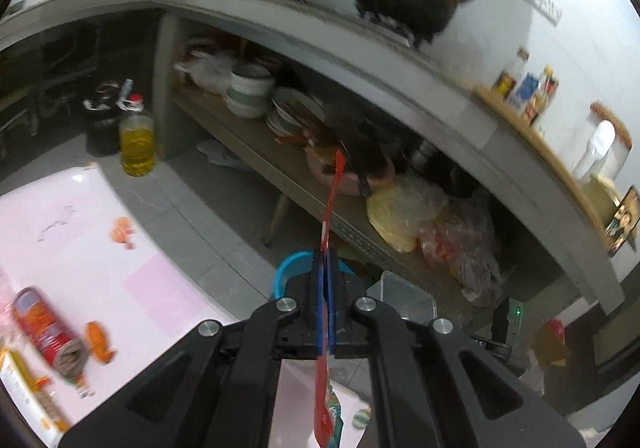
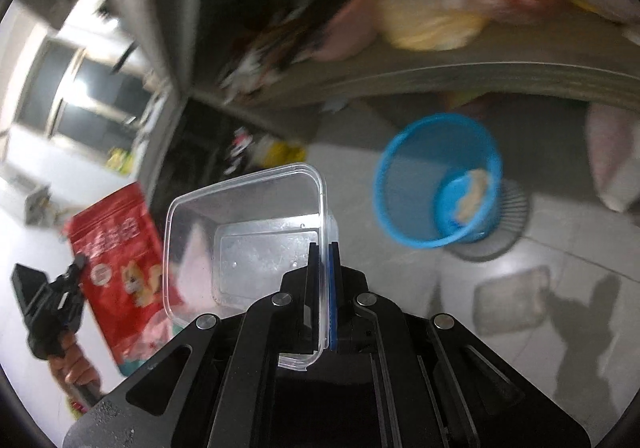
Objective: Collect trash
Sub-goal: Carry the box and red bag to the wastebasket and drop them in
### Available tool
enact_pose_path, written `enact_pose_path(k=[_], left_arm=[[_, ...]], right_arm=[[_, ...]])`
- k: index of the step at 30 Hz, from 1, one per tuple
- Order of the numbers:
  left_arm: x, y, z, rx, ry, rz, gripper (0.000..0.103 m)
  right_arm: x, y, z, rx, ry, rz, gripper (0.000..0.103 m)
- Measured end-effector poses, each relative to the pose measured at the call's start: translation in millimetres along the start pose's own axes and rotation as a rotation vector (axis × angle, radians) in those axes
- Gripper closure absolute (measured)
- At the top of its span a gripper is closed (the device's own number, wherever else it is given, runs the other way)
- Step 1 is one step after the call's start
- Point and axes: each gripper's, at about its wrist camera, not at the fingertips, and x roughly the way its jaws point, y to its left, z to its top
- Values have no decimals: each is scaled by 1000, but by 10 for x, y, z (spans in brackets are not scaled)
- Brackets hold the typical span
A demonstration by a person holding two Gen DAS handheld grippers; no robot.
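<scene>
So two tools are seen: left tool [image 1: 325, 260] clamped on one red pouch [image 2: 116, 260], right tool [image 2: 323, 252] on one empty clear tub [image 2: 248, 232]. One blue bin [image 2: 436, 180] on the floor holds a scrap.

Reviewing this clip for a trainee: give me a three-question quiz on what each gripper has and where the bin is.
1. True or false: the left gripper is shut on the red snack bag.
2. What does the right gripper hold? A) bottle B) clear plastic container C) bowl
3. What colour is the waste basket on the floor, and is it empty?

Key: 1 true; 2 B; 3 blue, not empty: a pale scrap lies in it.
</scene>
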Motion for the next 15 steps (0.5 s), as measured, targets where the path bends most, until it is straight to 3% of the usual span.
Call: enact_pose_path(k=[9,15], left_arm=[[1459,-514,95,118,165,75,102],[2398,-738,1,215,259,155,102]], right_arm=[[206,-788,144,118,-75,-235,100],[511,-1016,268,89,-83,-378,100]])
